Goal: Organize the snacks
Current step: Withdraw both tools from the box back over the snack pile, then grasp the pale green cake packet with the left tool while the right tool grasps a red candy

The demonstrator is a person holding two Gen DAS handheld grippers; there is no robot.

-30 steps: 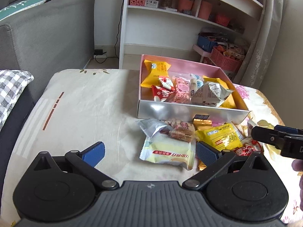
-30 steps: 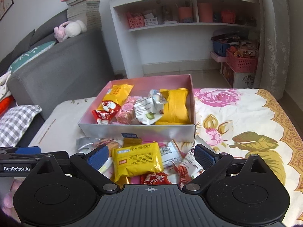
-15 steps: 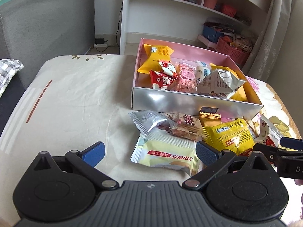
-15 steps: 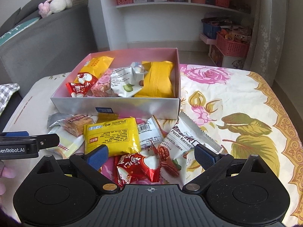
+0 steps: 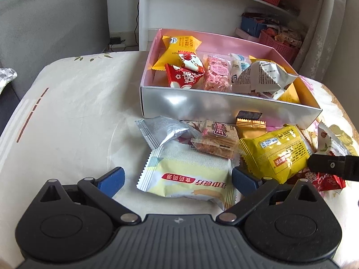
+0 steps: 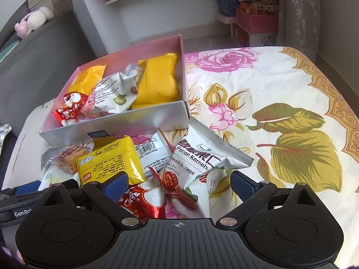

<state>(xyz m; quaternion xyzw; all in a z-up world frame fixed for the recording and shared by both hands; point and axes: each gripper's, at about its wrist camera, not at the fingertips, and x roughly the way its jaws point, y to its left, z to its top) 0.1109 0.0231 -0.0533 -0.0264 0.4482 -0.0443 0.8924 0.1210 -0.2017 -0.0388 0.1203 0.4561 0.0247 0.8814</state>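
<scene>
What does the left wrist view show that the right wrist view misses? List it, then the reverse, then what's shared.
Left only: the whole pale yellow packet between the open left gripper fingers.
Right only: the Pecan Kernels bag and a red candy by the open right gripper.
Both: the pink box and the yellow snack pack.

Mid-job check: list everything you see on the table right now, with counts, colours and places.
Pink-lined silver cardboard box: one, mid-table, holding about seven snack packets.
Pale yellow cake packet: one, between the left fingers.
Bright yellow foil packet: one, before the box.
White Pecan Kernels bag: one, by the box's right corner.
Red-and-white candy packet: one, between the right fingers.
Clear-wrapped brown cracker: one, against the box front.
Silver foil packet: one, left of the cracker.
Floral tablecloth: one, cream and pink.
Left gripper: open.
Right gripper: open.
</scene>
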